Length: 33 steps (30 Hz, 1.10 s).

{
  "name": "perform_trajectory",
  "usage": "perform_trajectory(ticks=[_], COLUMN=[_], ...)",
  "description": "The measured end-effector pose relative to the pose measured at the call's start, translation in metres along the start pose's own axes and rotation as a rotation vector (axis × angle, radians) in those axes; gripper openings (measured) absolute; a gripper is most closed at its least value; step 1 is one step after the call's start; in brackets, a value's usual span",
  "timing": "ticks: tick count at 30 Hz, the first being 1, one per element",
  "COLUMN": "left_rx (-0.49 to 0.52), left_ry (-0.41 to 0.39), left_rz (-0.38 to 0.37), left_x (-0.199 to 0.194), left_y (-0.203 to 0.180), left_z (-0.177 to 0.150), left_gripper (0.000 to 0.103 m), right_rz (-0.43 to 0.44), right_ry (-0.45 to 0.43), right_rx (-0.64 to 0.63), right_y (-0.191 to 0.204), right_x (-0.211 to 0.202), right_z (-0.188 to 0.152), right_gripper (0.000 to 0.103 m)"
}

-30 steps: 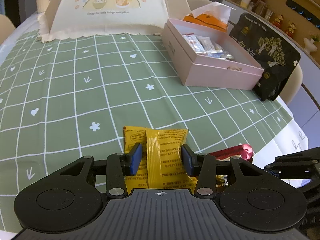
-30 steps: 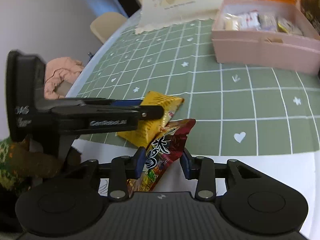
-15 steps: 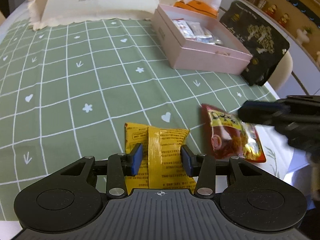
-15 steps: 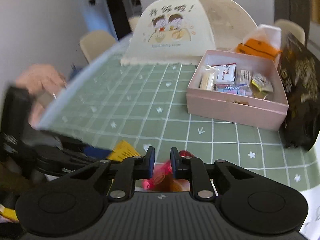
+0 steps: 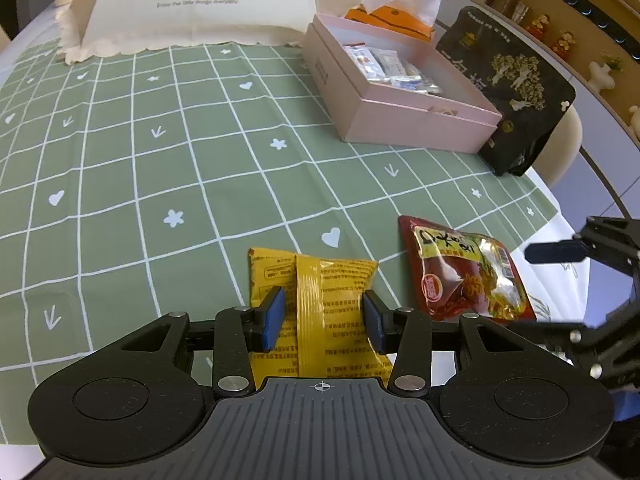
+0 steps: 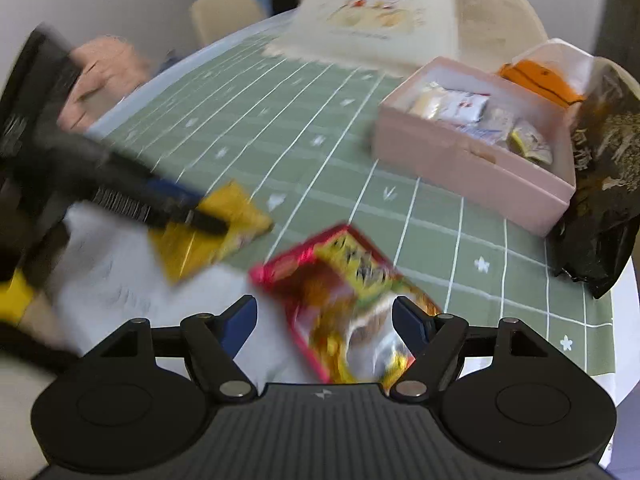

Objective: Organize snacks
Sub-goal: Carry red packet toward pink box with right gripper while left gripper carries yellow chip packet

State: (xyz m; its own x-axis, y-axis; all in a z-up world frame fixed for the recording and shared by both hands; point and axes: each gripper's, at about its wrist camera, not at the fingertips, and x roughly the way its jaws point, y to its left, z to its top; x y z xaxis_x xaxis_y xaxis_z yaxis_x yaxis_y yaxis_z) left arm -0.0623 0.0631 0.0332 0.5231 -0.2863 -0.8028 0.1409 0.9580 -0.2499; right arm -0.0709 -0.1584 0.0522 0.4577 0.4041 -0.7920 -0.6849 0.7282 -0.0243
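My left gripper [image 5: 323, 319] is shut on a yellow snack packet [image 5: 320, 304] that rests at the near edge of the green checked tablecloth [image 5: 160, 152]. A red snack packet [image 5: 464, 272] lies flat on the cloth just right of it. My right gripper [image 6: 325, 320] is open, its jaws wide on either side of the red packet [image 6: 340, 300] without touching it. The left gripper and yellow packet [image 6: 208, 232] show blurred in the right wrist view. A pink box [image 5: 400, 92] holding several small wrapped snacks stands at the far right.
A black snack bag [image 5: 516, 88] leans behind the pink box. An orange tissue pack [image 5: 392, 16] sits behind the box. A cream mesh food cover [image 5: 200, 4] stands at the back of the table. The table edge runs close along the right and near side.
The right gripper has let go of the red packet, which now lies on the cloth, and has opened wide. The left gripper still holds the yellow packet and has shifted slightly forward.
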Motion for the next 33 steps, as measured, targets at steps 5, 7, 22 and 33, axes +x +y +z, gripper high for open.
perform_trajectory(ticks=[5, 7, 22, 33], left_rx=[0.002, 0.0, -0.03, -0.028], left_ry=[-0.009, -0.01, -0.022, -0.022], left_rz=[-0.002, -0.008, -0.044, -0.053], left_x=[0.001, 0.0, -0.001, 0.0], left_y=[0.0, 0.0, 0.007, 0.008], left_z=[0.0, 0.0, -0.002, -0.001], left_gripper=[0.048, 0.048, 0.048, 0.049], right_rz=[-0.086, -0.11, -0.087, -0.115], right_ry=[0.024, 0.011, -0.024, -0.018], right_rx=[-0.124, -0.129, 0.148, 0.208], right_y=[0.011, 0.011, -0.057, -0.064], right_x=[0.02, 0.03, 0.085, 0.096], right_z=[-0.007, -0.002, 0.045, 0.041], right_gripper=[0.075, 0.076, 0.09, 0.103])
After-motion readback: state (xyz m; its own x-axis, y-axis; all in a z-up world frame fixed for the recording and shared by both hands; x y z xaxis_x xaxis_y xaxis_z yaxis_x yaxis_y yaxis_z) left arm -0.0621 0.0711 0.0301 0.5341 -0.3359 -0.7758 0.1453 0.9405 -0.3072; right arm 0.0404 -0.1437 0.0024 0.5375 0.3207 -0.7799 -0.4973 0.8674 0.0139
